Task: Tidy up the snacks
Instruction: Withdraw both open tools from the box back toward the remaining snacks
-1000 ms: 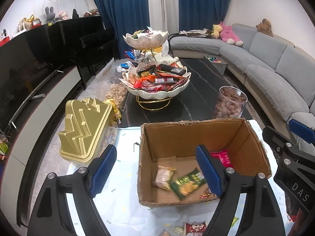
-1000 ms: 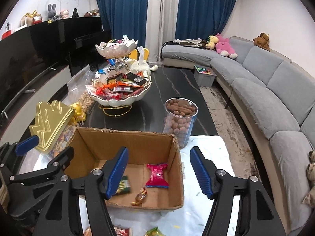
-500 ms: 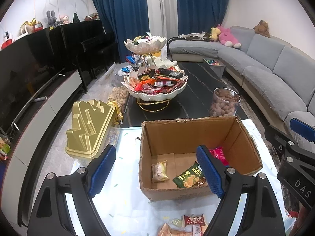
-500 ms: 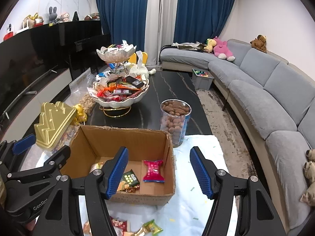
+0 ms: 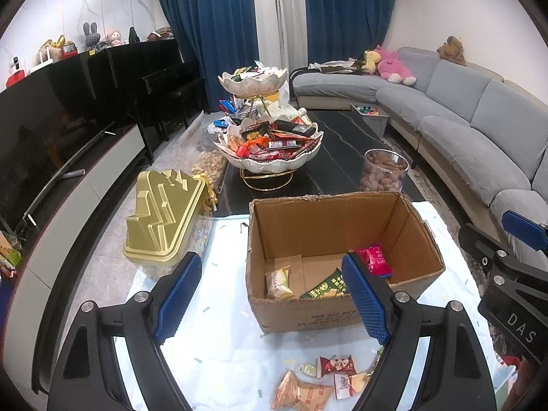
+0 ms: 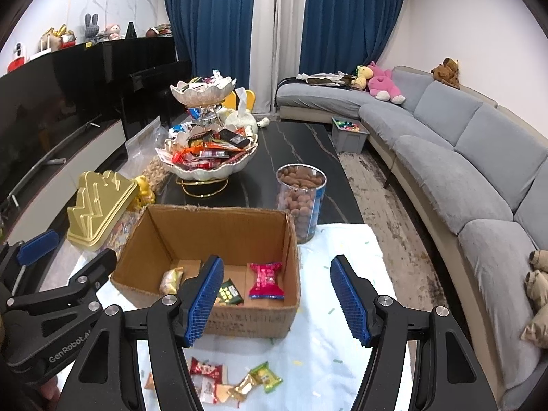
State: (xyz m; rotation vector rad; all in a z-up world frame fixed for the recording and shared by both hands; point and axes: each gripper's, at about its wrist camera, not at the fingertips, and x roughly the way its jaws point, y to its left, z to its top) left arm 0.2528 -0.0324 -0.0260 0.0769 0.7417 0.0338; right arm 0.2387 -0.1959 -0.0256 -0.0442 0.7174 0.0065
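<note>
In the left wrist view, the black body of the right tool [image 5: 513, 311], at about four o'clock, carries the white letters "DAS". In the right wrist view, the left tool [image 6: 65, 339], at about eight o'clock, reads "GenRobot.AI" in part. Dark print on the cardboard box [image 5: 328, 318] front is too blurred to read.

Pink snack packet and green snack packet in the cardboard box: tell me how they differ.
The pink snack packet lies flat on the right side of the box floor with crimped ends showing; the green snack packet lies beside it toward the middle, partly hidden behind a claw finger. The pink one looks larger and plainer; the green one is darker with light printed squares. Both lie loose inside the cardboard box.
</note>
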